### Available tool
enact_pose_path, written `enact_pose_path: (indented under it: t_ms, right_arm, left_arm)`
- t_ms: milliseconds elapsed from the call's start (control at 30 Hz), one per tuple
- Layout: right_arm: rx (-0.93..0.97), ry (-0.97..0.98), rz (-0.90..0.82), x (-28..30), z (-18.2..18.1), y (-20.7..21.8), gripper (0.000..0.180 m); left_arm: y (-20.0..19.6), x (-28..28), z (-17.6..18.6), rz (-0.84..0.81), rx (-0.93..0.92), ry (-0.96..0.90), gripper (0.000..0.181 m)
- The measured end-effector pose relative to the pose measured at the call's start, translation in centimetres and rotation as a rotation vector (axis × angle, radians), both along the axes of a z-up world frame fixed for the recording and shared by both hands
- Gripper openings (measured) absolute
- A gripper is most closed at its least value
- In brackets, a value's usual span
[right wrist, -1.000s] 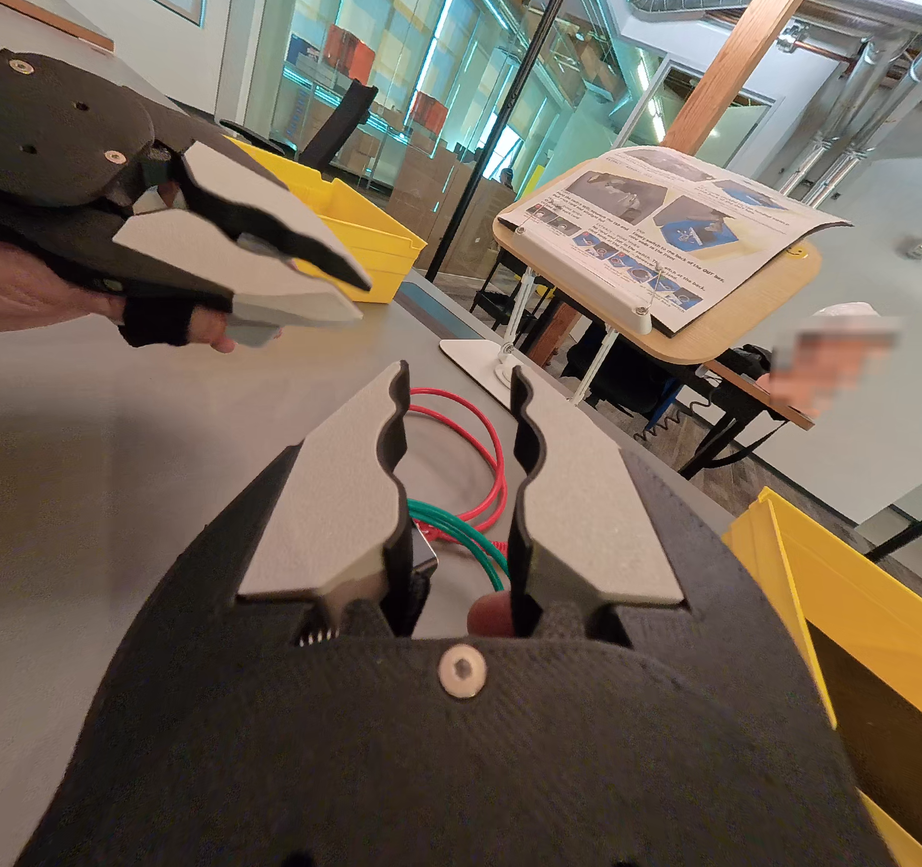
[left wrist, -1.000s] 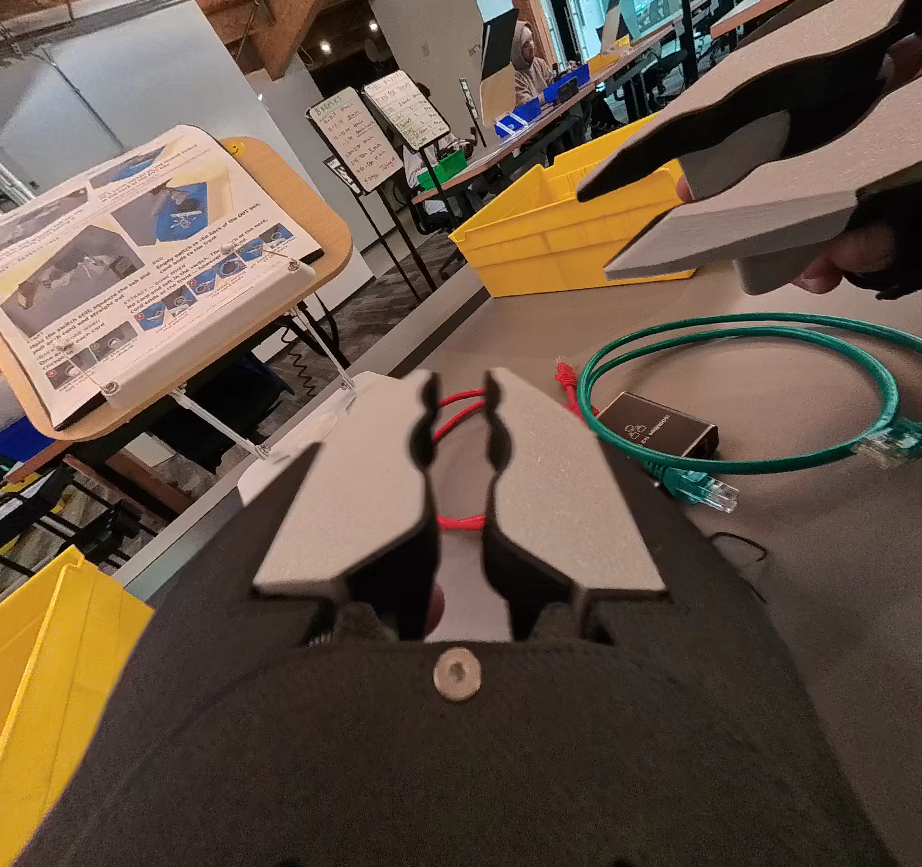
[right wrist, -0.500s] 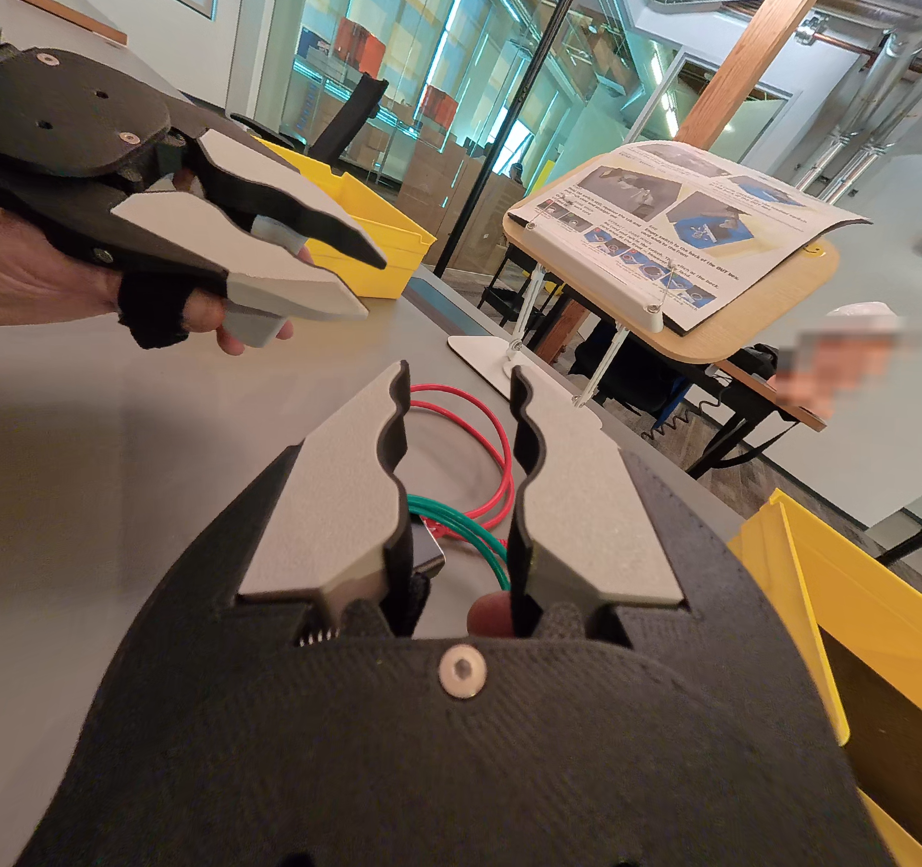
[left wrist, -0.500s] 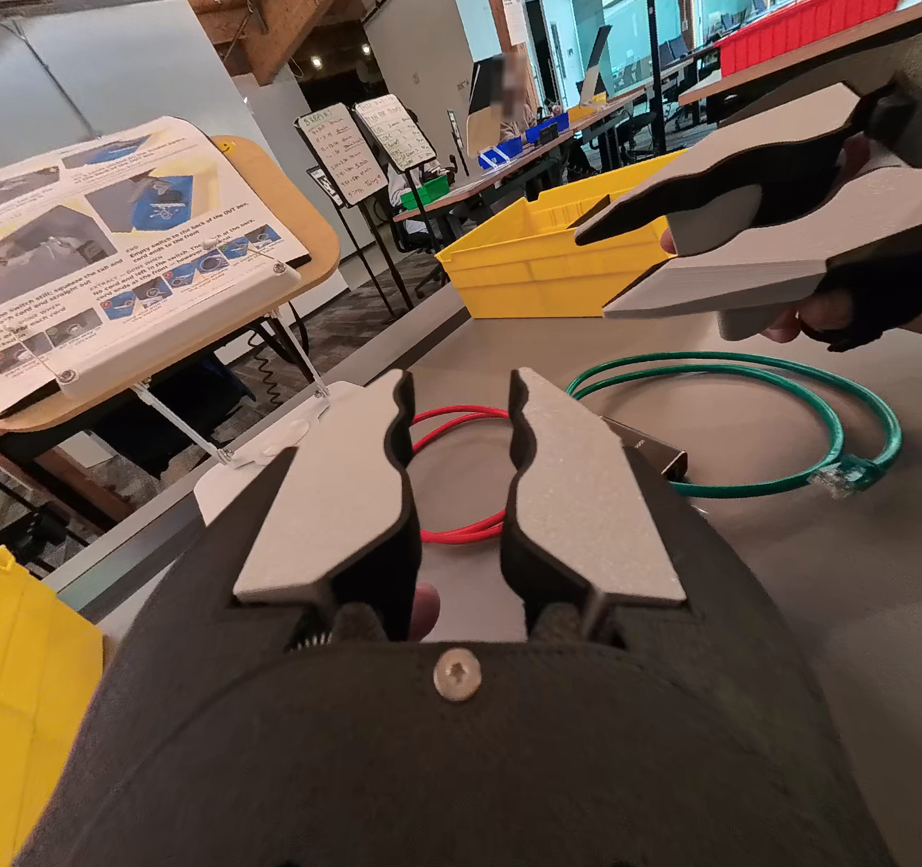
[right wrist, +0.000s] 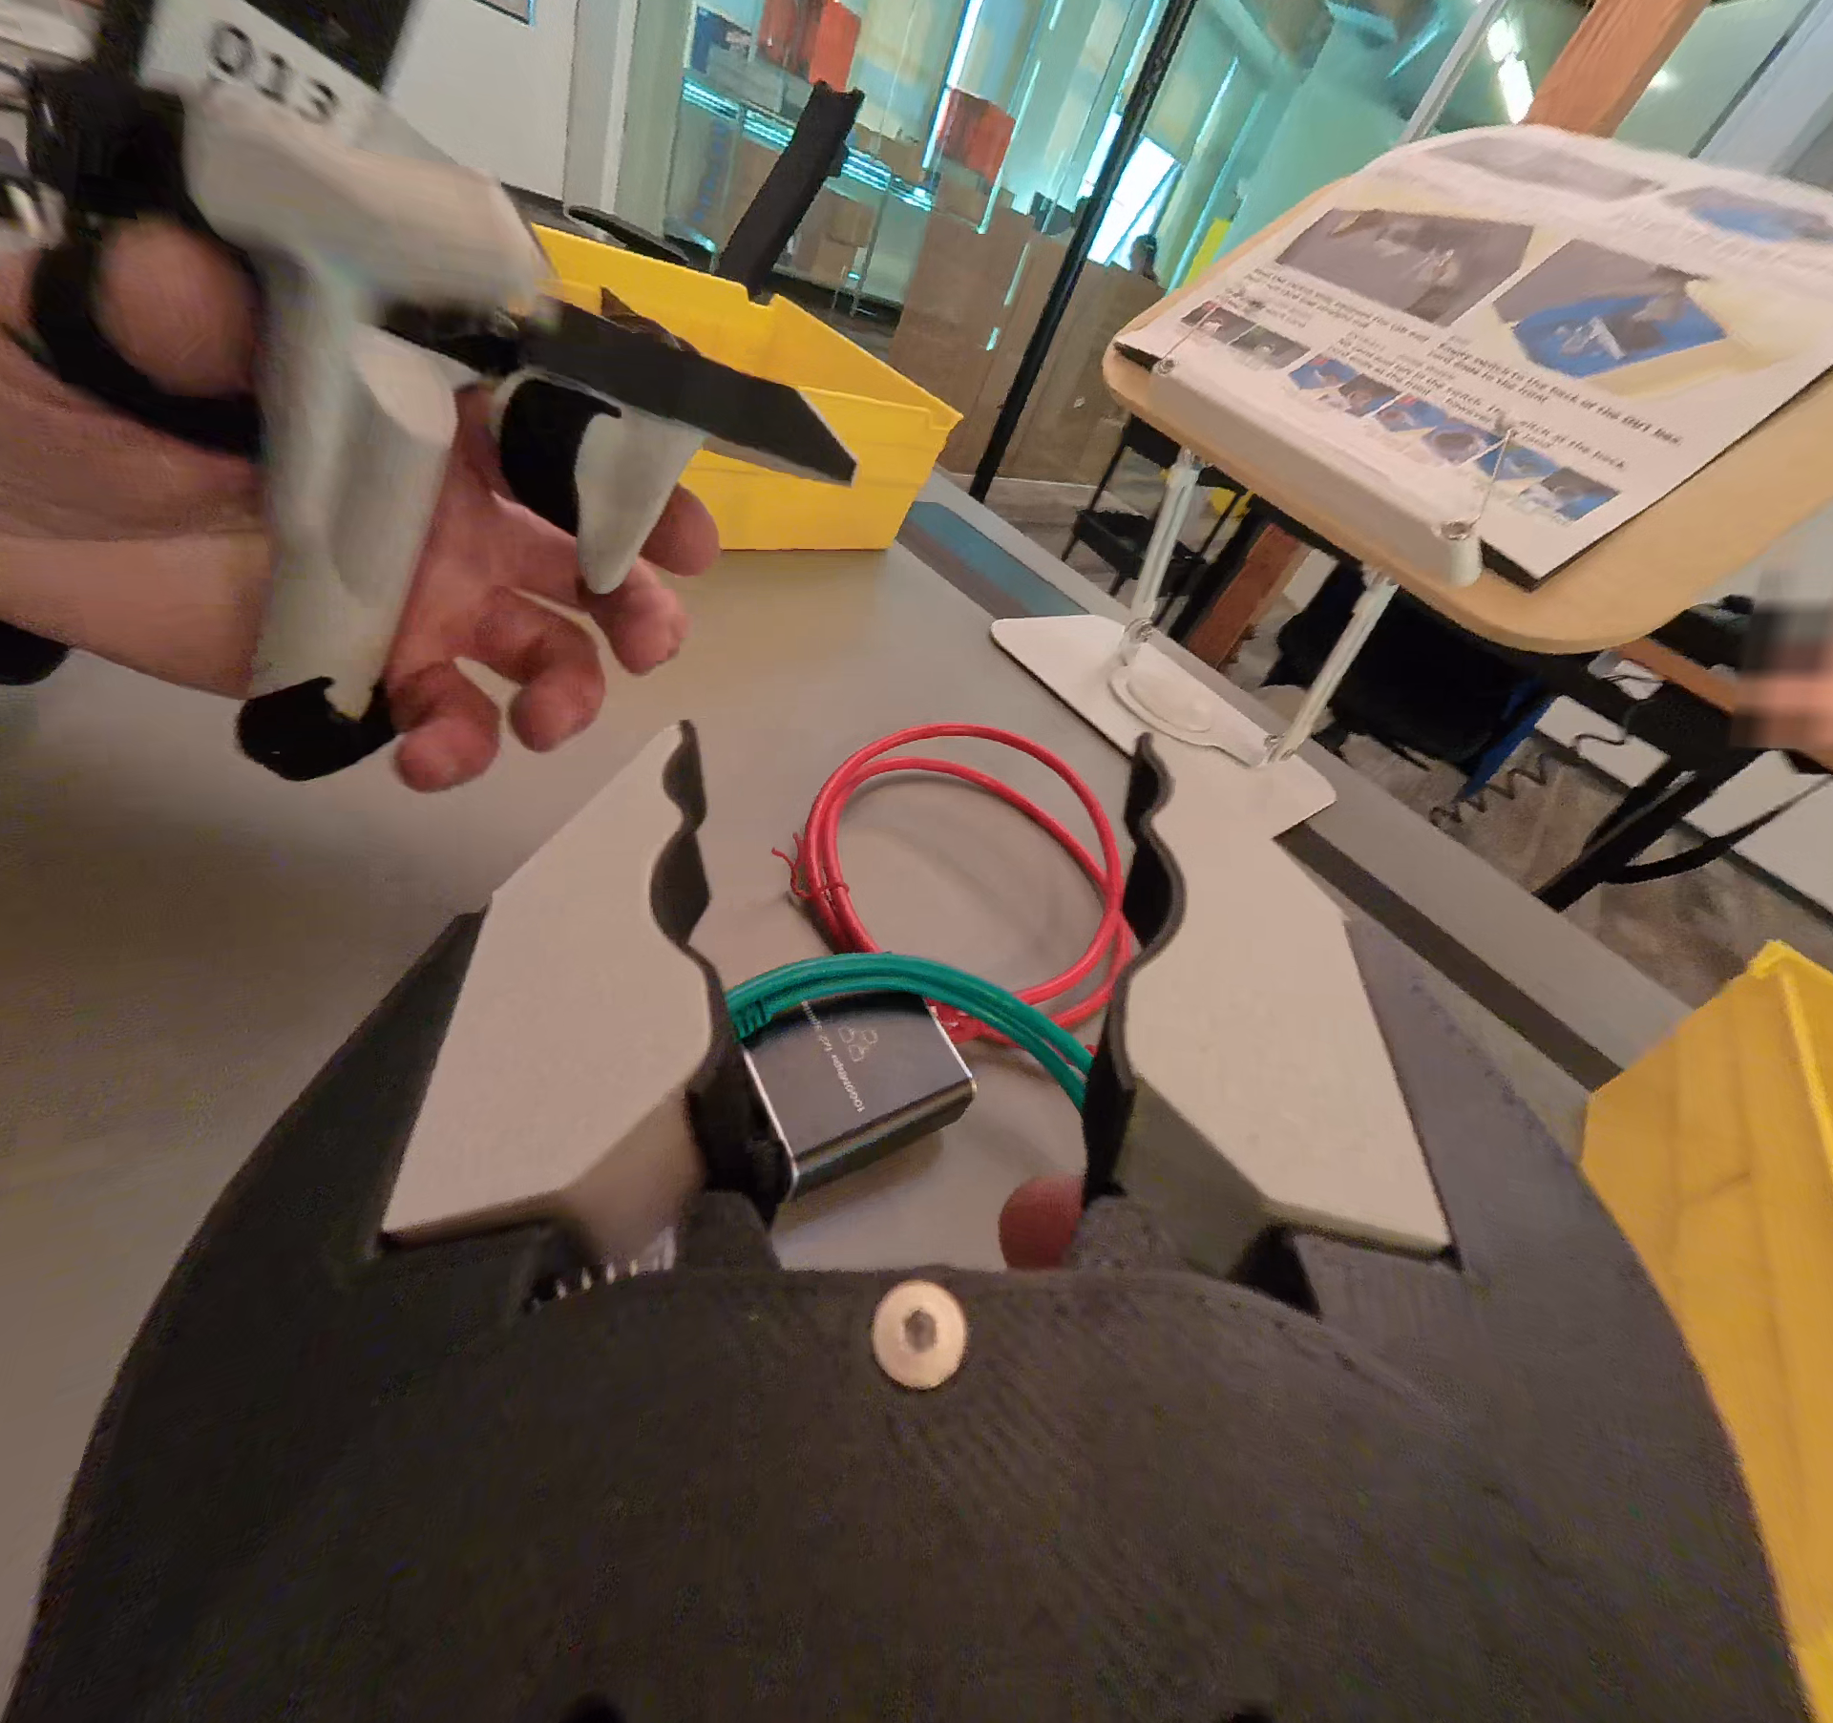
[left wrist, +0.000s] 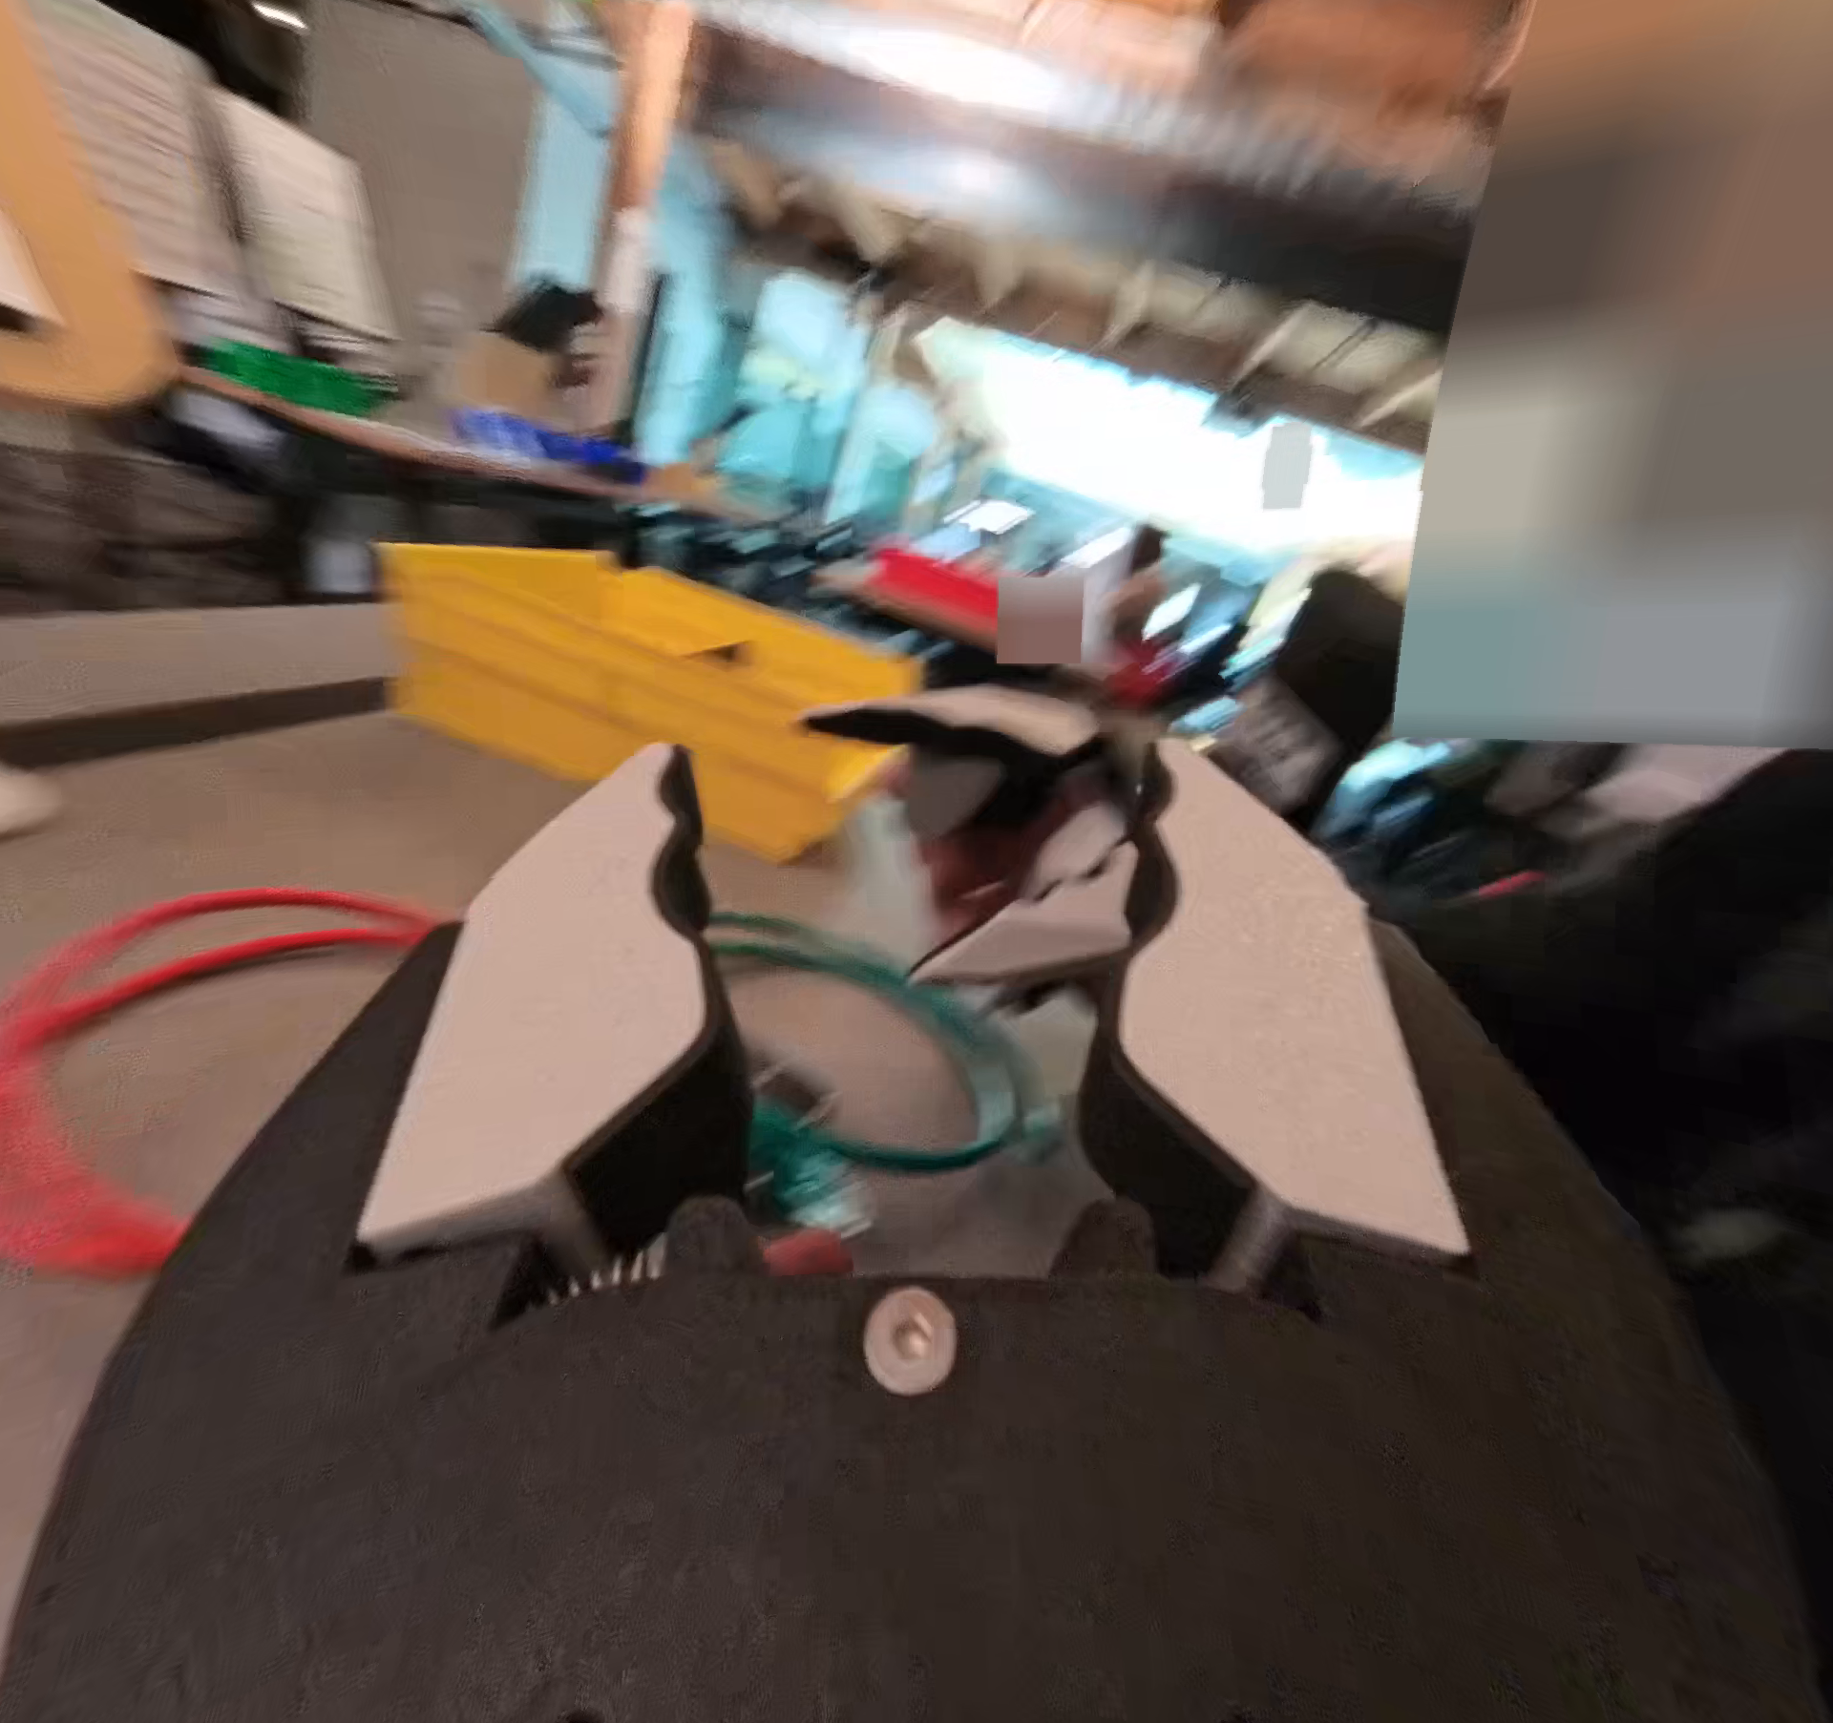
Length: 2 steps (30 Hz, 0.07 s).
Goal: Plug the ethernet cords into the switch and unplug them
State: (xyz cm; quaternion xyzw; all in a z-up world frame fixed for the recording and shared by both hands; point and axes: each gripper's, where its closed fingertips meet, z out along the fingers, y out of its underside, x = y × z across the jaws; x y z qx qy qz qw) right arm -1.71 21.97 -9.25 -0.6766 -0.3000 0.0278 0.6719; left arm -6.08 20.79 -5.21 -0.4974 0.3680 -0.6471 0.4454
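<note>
In the right wrist view a small black switch (right wrist: 853,1080) lies on the grey table (right wrist: 248,932) between my right gripper's (right wrist: 913,753) wide-open, empty fingers, close to the left finger. A coiled green ethernet cord (right wrist: 893,981) lies against the switch, and a coiled red cord (right wrist: 972,842) lies just beyond. My left gripper (right wrist: 794,436) hangs above the table at the upper left, held by a hand. The left wrist view is motion-blurred. There my left gripper (left wrist: 913,773) is wide open and empty over the green cord (left wrist: 952,1060). The red cord (left wrist: 149,981) lies at the left, and the right gripper (left wrist: 873,842) is ahead.
A document stand (right wrist: 1488,366) with a white base plate (right wrist: 1091,674) stands at the table's far right edge. One yellow bin (right wrist: 794,406) sits at the back of the table and another (right wrist: 1736,1180) at the right. The back bin (left wrist: 635,674) also shows in the left wrist view.
Both grippers have opened wider. My left gripper has swung quickly to the right, from the red cord to over the green cord. The right gripper has moved slightly nearer the switch.
</note>
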Motion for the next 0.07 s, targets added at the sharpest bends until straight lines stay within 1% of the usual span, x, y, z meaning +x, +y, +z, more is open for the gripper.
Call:
enact_pose_path:
  t_ms: [33, 67]
  right_arm:
    - [-0.017, 0.019, 0.011, 0.0, 0.0, 0.0, 0.091]
    - [-0.034, 0.039, 0.017, 0.0, -0.1, 0.0, 0.094]
  left_arm:
    - [-0.5, -0.7, 1.4, -0.096, -0.112, -0.097, 0.090]
    - [-0.7, -1.5, 2.6, -0.176, -0.194, -0.182, 0.092]
